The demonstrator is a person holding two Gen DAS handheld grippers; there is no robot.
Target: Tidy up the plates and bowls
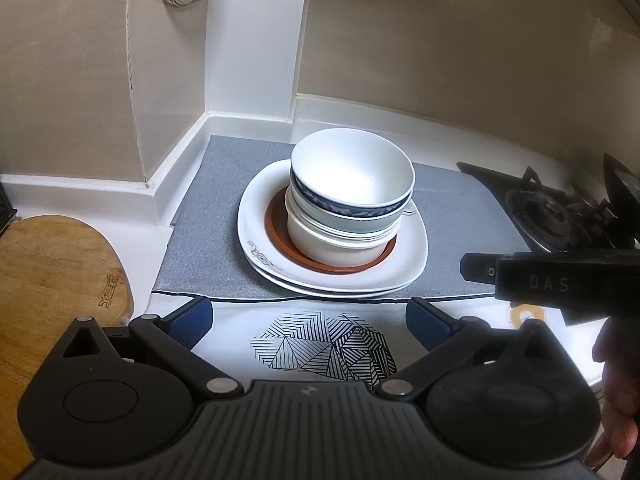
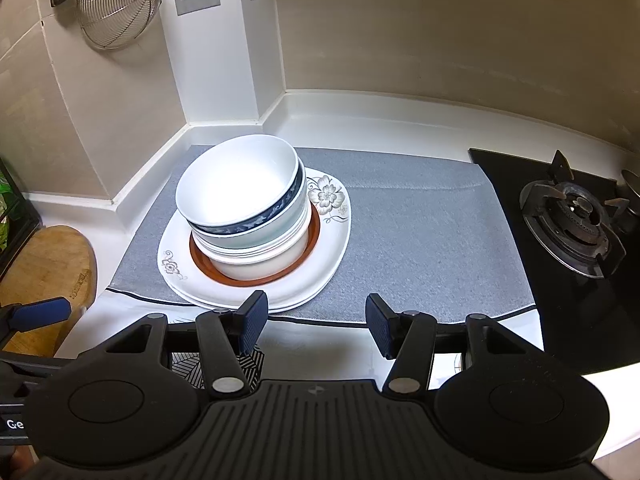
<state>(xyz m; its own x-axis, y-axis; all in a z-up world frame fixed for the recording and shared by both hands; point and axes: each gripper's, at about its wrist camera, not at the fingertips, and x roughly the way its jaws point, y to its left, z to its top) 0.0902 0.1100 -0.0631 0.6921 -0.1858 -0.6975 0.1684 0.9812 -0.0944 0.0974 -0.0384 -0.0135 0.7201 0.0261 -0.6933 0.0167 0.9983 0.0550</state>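
A stack of dishes stands on a grey mat. At the bottom lie white square plates with a flower print, then a brown-rimmed plate, then several nested bowls. The top white bowl sits in a blue-banded bowl. My left gripper is open, in front of the stack and apart from it. My right gripper is open too, just at the near edge of the plates, holding nothing.
A wooden cutting board lies at the left. A black gas hob is on the right. A wire strainer hangs on the wall. A white cloth with a line pattern covers the near counter.
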